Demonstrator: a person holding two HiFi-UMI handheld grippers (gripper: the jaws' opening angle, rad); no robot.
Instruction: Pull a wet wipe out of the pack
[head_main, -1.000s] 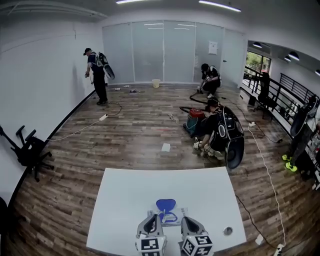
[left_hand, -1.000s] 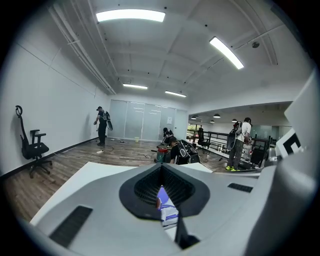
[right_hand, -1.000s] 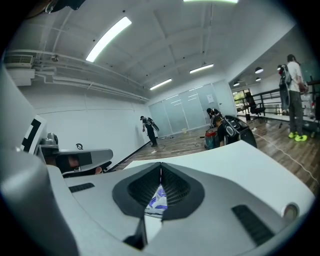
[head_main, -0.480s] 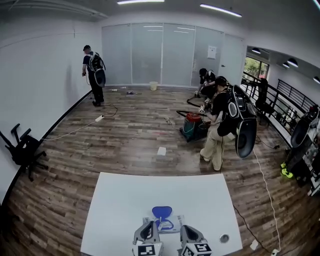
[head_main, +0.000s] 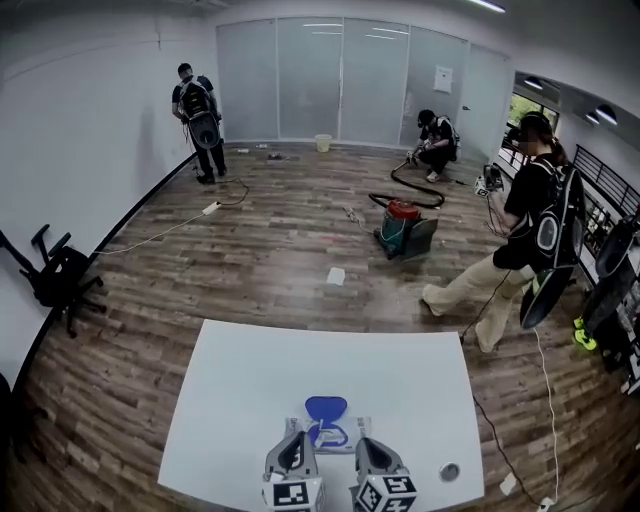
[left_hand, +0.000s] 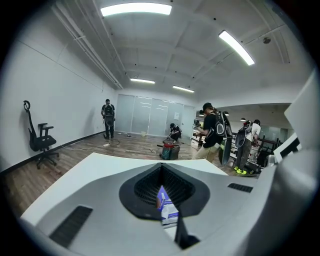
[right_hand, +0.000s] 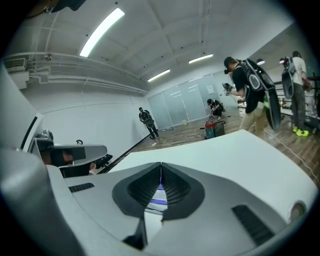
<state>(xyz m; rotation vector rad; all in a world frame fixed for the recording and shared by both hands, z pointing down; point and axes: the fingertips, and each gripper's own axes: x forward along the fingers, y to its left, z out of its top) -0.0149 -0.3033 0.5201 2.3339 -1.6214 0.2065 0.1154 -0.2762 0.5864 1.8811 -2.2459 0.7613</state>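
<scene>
The wipe pack (head_main: 335, 438) was seen lying on the white table (head_main: 240, 400), blue lid (head_main: 326, 408) raised, just beyond the left gripper (head_main: 299, 436) and right gripper (head_main: 361, 441), whose jaws were closed on nothing.

White table (head_main: 250, 400) w/ round grommet (head_main: 450, 471) near right front corner. Wood floor (head_main: 250, 260) beyond: red vac (head_main: 404, 228) mid-room, paper (head_main: 336, 276) nearer table, black chair (head_main: 55, 280) by left wall. 3 ppl: standing person (head_main: 200, 110) at left wall, crouching person (head_main: 437, 145) by glass (yellow bucket (head_main: 323, 143) there too), third person (head_main: 525, 230) at right.
</scene>
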